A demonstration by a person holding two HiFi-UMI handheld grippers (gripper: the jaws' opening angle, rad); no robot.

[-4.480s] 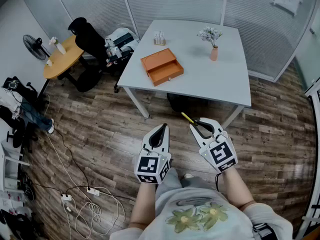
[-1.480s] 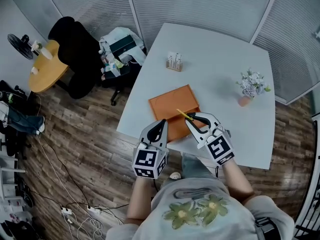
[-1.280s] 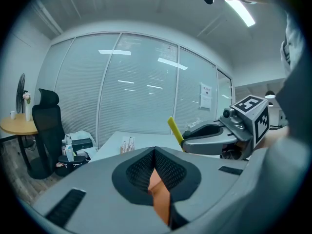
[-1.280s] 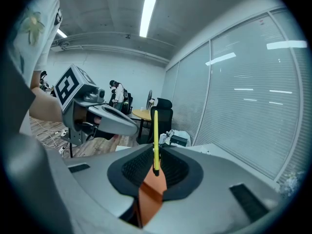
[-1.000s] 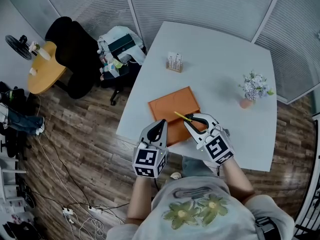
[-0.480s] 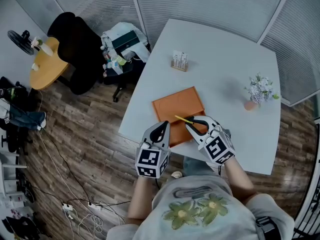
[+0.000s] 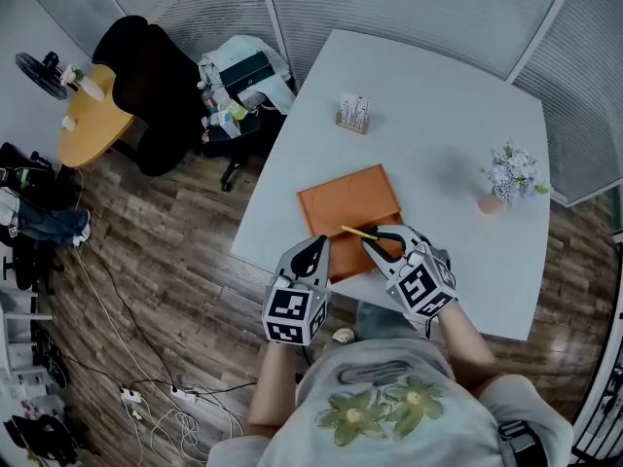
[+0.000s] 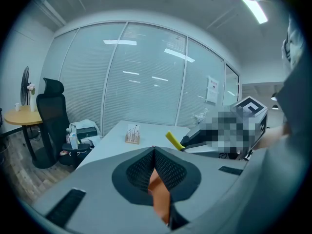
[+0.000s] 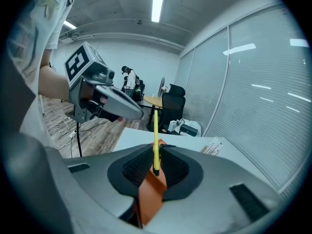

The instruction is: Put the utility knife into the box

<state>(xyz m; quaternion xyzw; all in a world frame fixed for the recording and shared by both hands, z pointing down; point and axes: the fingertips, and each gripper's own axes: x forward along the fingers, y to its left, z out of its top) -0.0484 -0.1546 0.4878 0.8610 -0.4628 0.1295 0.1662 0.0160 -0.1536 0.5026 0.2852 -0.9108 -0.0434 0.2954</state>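
The orange box [image 7: 348, 202] lies on the white table [image 7: 428, 115], near its front edge. My right gripper [image 7: 373, 240] is shut on the yellow utility knife [image 7: 356, 233], which sticks out to the upper left over the box's near part. In the right gripper view the knife [image 9: 155, 135] stands upright between the closed jaws, with the orange box [image 9: 150, 193] showing below them. My left gripper [image 7: 312, 255] is shut with nothing in it, just off the box's front left corner. In the left gripper view the knife [image 8: 173, 140] shows to the right, and the box [image 8: 160, 196] shows through the jaws.
A small wooden holder [image 7: 353, 114] stands at the table's far side, and a vase of flowers [image 7: 508, 178] at its right. A black office chair [image 7: 156, 66] and a round wooden table [image 7: 92, 115] stand to the left. Cables [image 7: 165, 407] lie on the wood floor.
I have walked up to the table from a distance. Over the last second both grippers stay over the box's near edge, the knife still held; the view shifts slightly.
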